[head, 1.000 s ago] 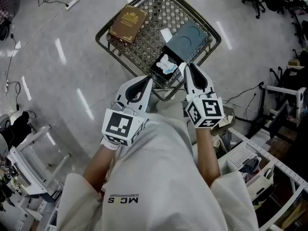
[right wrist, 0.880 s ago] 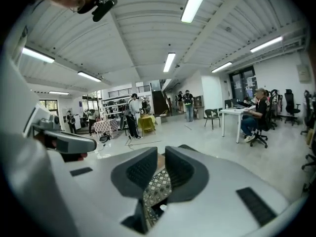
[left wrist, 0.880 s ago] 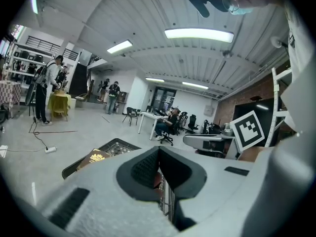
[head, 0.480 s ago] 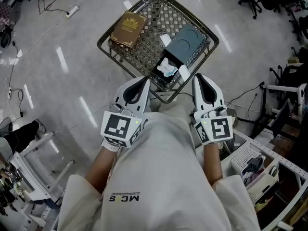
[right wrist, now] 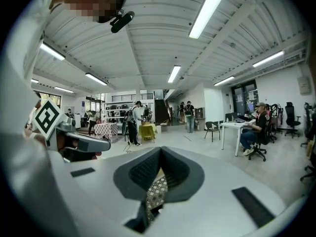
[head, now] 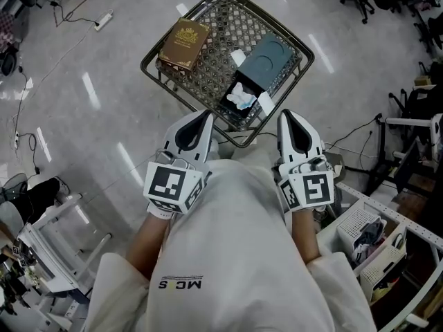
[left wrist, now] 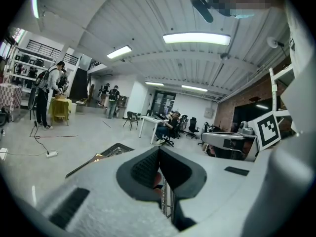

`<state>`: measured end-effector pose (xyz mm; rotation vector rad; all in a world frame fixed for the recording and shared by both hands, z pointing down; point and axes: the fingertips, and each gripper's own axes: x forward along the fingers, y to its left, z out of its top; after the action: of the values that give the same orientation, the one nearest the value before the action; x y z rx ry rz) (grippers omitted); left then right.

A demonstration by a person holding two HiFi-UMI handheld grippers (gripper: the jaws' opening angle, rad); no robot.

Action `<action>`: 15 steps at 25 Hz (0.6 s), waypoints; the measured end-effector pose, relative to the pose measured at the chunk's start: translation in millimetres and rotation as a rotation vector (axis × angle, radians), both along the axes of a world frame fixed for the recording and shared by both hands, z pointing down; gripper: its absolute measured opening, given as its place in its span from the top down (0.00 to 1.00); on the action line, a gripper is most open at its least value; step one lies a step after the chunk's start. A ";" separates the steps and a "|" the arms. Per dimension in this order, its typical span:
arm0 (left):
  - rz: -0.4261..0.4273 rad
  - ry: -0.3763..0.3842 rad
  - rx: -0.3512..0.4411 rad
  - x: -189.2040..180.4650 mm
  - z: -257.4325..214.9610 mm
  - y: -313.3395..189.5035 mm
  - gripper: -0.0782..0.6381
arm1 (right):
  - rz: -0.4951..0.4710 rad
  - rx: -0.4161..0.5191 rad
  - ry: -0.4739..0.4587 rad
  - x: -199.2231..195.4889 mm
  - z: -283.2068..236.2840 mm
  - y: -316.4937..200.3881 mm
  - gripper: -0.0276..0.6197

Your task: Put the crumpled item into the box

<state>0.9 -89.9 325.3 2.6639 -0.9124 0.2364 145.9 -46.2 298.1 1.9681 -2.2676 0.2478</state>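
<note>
Basket of wire standing on the floor – crumpled item lying inside a box.
The left gripper and right gripper are hovering at the basket's near rim, jaws pressed together on nothing. A grey box is lying open beside a brown box – the white crumpled item is sitting in its open end.
</note>
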 end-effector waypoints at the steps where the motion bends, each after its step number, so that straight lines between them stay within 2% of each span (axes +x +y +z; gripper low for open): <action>1: -0.002 0.000 -0.002 -1.1 0.3 0.2 0.86 | 0.002 0.001 0.001 0.2 -0.5 0.3 0.93; 15: -0.010 0.009 -0.006 -6.1 0.6 0.0 0.86 | 0.009 -0.011 0.012 -1.8 0.2 1.6 0.93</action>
<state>-5.2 -90.0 325.9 2.6525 -0.9203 0.2246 144.1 -44.6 298.3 1.9696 -2.2462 0.2480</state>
